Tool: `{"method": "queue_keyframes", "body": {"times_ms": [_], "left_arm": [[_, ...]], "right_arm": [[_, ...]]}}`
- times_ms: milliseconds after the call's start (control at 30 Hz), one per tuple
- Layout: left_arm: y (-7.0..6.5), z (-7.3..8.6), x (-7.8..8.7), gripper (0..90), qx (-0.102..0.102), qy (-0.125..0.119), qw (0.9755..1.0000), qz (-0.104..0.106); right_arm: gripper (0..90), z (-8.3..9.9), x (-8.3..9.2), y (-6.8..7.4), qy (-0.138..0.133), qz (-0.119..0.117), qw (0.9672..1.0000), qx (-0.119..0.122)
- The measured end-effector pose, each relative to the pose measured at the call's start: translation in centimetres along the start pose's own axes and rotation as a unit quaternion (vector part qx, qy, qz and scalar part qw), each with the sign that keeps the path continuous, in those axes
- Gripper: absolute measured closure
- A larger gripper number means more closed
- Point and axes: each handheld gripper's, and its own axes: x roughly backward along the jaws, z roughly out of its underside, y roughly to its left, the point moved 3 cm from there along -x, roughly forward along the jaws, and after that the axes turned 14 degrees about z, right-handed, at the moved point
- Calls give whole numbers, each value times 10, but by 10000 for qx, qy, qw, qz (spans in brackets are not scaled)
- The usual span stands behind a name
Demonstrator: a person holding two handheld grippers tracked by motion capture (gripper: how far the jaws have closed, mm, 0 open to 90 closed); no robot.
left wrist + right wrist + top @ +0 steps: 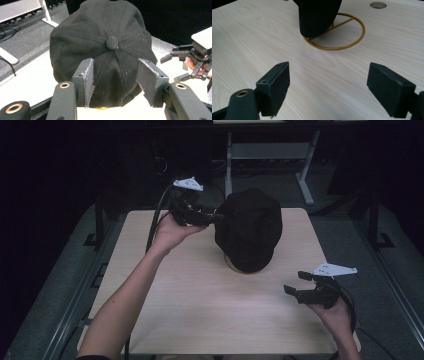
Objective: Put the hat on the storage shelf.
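Black jaws of the left gripper (115,82) stand parted, one on each side of the near edge of a black cap (102,47). The grey pads (88,80) sit close against the cloth, though whether they press it cannot be told. In the high view this left gripper (212,217) is held at the cap's (250,230) left side by the person's left hand (170,232), with a cable running down from it past the wrist. The cap's top button faces the gripper's camera, and a sliver of gold shows just under the cap's rim.

Farther off, the right gripper (295,282) hangs near the right edge of the wooden table (200,305), held in the right hand (335,312), well apart from the cap. Its jaws are spread wide with nothing between them. Ahead of the right gripper (328,87) lies bare pale wood, then a gold wire ring base (352,37) resting on the table (249,37), with the cap's (317,15) dark lower edge hanging over that ring. Beyond the ring, a round hole (378,5) is cut in the tabletop.
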Motion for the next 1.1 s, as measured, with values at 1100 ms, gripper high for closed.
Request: {"method": "queue_keyframes", "body": {"times_ms": [1100], "left_arm": [[-11,73,56,383,329,-308,9985,-310]], "right_arm": [[180,-3,-4,10,-14,53,9999,97]]}}
